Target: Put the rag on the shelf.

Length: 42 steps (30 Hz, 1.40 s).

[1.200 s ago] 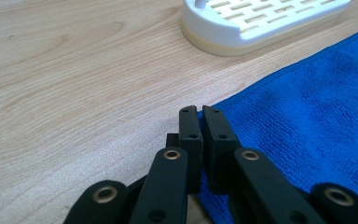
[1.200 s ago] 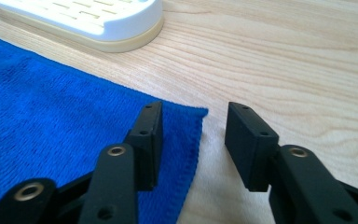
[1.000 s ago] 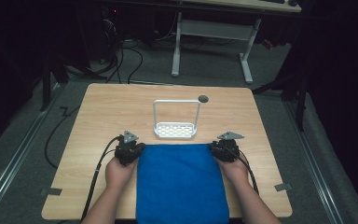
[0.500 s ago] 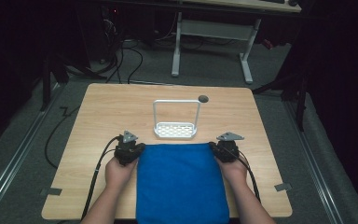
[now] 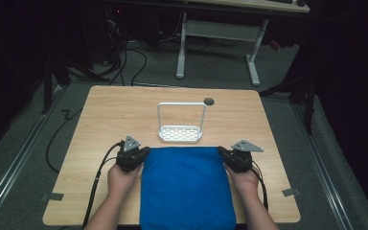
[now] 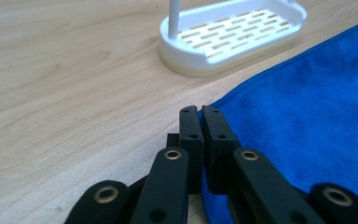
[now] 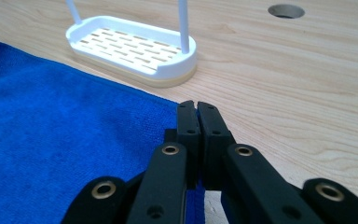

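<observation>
A blue towel [image 5: 187,187] lies flat on the near half of the wooden table [image 5: 115,115] and reaches past its front edge. My left gripper [image 5: 142,153] is at the towel's far left corner, its jaws shut, with a strip of blue towel [image 6: 307,116] showing between them in the left gripper view [image 6: 200,111]. At the far right corner, my right gripper [image 5: 222,153] is also shut, and blue cloth [image 7: 51,140] shows under and between its jaws [image 7: 196,105]. Both hands rest low by the towel's sides.
A white slotted rack [image 5: 180,132] with a tall wire hoop stands just beyond the towel's far edge, seen close in both gripper views [image 6: 233,37] [image 7: 130,46]. A round hole [image 5: 209,101] sits in the table behind it. Cables trail from both grippers toward the front.
The right gripper has shifted slightly at the towel's far right corner. The left hand and the towel look the same.
</observation>
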{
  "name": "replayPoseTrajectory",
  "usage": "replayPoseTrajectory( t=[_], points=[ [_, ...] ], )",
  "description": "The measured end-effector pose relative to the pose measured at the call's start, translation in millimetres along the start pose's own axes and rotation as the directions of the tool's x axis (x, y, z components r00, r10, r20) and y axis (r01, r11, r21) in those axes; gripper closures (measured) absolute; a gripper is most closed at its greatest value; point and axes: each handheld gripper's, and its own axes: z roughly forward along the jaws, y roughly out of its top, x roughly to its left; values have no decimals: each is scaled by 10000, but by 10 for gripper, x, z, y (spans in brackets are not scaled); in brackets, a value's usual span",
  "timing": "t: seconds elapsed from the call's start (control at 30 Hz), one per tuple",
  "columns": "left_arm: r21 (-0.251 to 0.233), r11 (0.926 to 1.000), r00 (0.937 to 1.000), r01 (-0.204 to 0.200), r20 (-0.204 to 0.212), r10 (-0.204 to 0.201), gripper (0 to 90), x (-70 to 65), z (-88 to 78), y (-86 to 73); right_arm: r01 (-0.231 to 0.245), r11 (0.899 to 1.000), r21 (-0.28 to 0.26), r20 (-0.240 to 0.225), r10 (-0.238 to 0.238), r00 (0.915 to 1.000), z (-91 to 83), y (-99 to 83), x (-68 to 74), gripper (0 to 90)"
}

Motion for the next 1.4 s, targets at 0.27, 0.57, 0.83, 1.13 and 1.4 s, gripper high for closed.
replayPoseTrajectory(
  t=[0.27,0.57,0.83,1.13,1.4],
  points=[
    [-933,9953,9996,270,-5,-272,875,-1,-207,81,276,9963,-812,-109,-286,9995,-180,110,80,891],
    [-2093,9778,9999,-95,-101,75,875,-89,-516,239,644,9806,-1851,-21,-660,9978,-416,252,192,891],
    [-2775,9600,9992,-376,-205,332,876,-164,-719,332,980,9667,-2364,99,-984,9951,-570,343,286,891],
    [-3474,9362,9986,-533,-171,505,876,-228,-931,443,1133,9422,-3153,122,-1153,9933,-795,464,340,892],
    [-4394,8950,9970,-774,-277,727,879,-298,-1207,598,1353,9114,-3886,239,-1368,9903,-996,594,403,892]
  ],
)
